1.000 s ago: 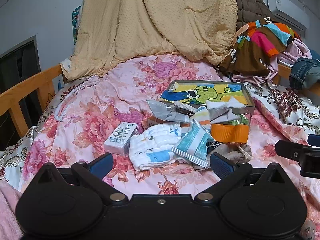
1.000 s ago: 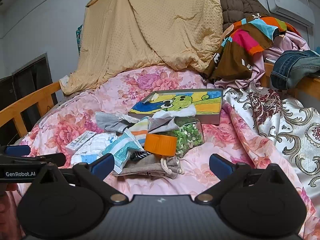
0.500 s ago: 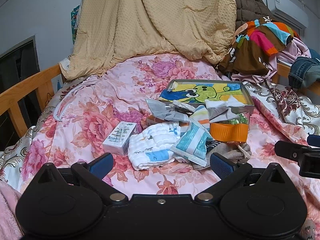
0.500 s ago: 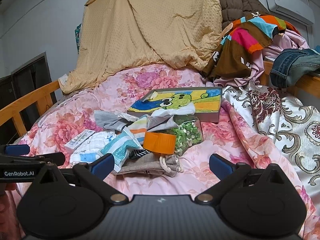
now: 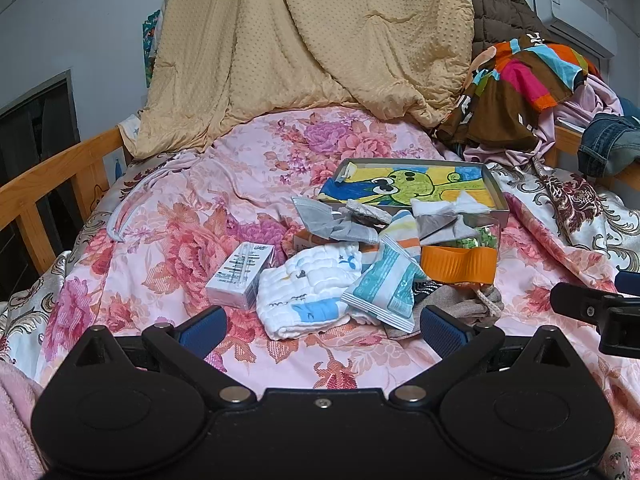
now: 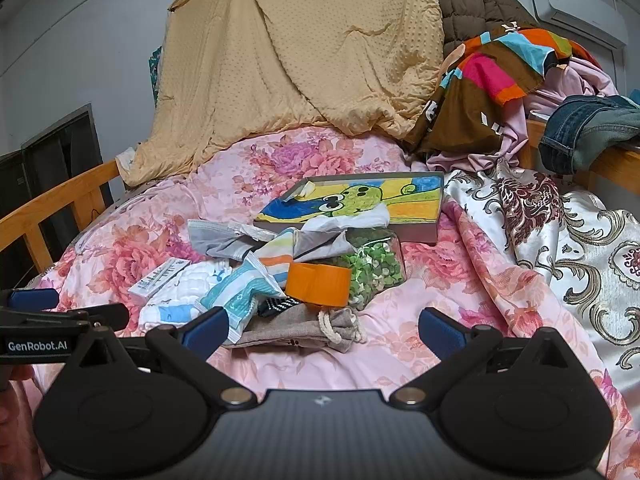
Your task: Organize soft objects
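1. We've got both grippers hanging low over the near end of the bed. Our left gripper (image 5: 322,326) has its blue fingers spread wide with nothing between them, and our right gripper (image 6: 322,326) is the same, wide apart and empty.
2. The soft stuff sits in 1 messy heap on the pink floral bedspread (image 5: 180,224), right ahead of both grippers. Nearest the left one is a folded white muslin cloth (image 5: 308,288) with blue patches, touching a teal-and-white sachet (image 5: 384,286) that leans on it.
3. Behind those: a grey face mask (image 5: 332,224), a striped sock (image 5: 402,228) and a white-and-grey sock (image 5: 444,216), all draped over each other.
4. In the way: a clear jar of green bits (image 6: 372,268) with an orange lid (image 6: 318,284) lies on its side in the middle of the pile, with the socks lying across it. A small white carton (image 5: 240,276) sits just left of the cloth.
5. A beige drawstring pouch (image 6: 304,330) lies at the front, closest to the right gripper, partly under the sachet.
6. Behind the heap is a shallow box with a green cartoon drawing (image 5: 416,188).
7. Further back, a tan blanket (image 5: 304,44) hangs down, with a multicoloured garment (image 5: 516,84) and jeans (image 6: 588,128) off to the right.
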Motion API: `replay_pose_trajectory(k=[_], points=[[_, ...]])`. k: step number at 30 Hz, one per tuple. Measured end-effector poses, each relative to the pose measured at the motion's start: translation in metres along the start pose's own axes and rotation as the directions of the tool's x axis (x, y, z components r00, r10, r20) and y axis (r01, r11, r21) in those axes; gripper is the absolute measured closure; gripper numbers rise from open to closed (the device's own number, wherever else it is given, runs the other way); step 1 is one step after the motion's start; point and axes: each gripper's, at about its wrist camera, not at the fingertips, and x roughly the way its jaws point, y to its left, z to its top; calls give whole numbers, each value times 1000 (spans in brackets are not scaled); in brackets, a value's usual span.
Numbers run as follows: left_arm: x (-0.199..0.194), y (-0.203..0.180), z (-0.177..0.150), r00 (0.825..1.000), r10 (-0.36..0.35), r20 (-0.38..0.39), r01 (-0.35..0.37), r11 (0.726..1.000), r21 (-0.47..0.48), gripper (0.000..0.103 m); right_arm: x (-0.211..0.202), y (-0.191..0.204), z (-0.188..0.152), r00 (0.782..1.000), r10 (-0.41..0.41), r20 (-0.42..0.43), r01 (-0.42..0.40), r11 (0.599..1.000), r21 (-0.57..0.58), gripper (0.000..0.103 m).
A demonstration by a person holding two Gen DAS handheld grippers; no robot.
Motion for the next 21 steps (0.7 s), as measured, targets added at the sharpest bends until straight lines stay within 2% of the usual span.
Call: replay_pose_trajectory(k=[21], points=[[0,0,0,1000,0,-3,0,1000,0,1,0,0,-2,1000,1,-4,-1,1000,3,0]])
